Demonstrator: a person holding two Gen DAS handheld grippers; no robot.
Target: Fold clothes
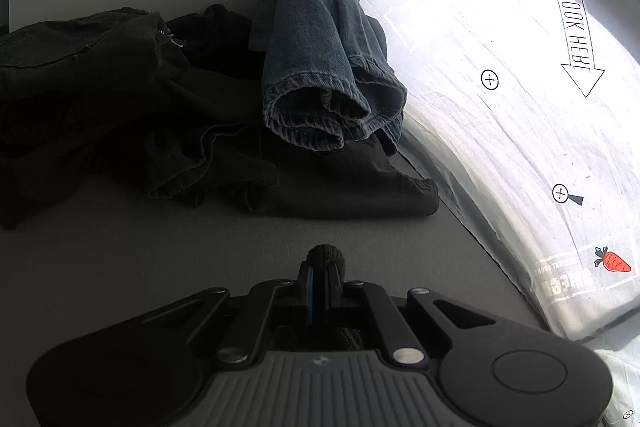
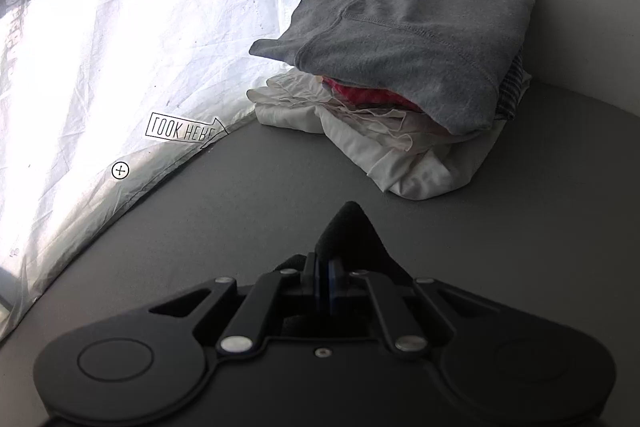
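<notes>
Both the left gripper (image 1: pixel 322 269) and right gripper (image 2: pixel 329 259) are clenching black fabric (image 2: pixel 352 231); dark clothes (image 1: pixel 200 115) are lying upper left, folded stack (image 2: pixel 400 67) upper right, on grey table (image 2: pixel 260 207).

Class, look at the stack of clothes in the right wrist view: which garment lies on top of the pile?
The grey sweatshirt lies on top, folded, covering a red garment and the crumpled white clothes lowest on the grey table.
</notes>
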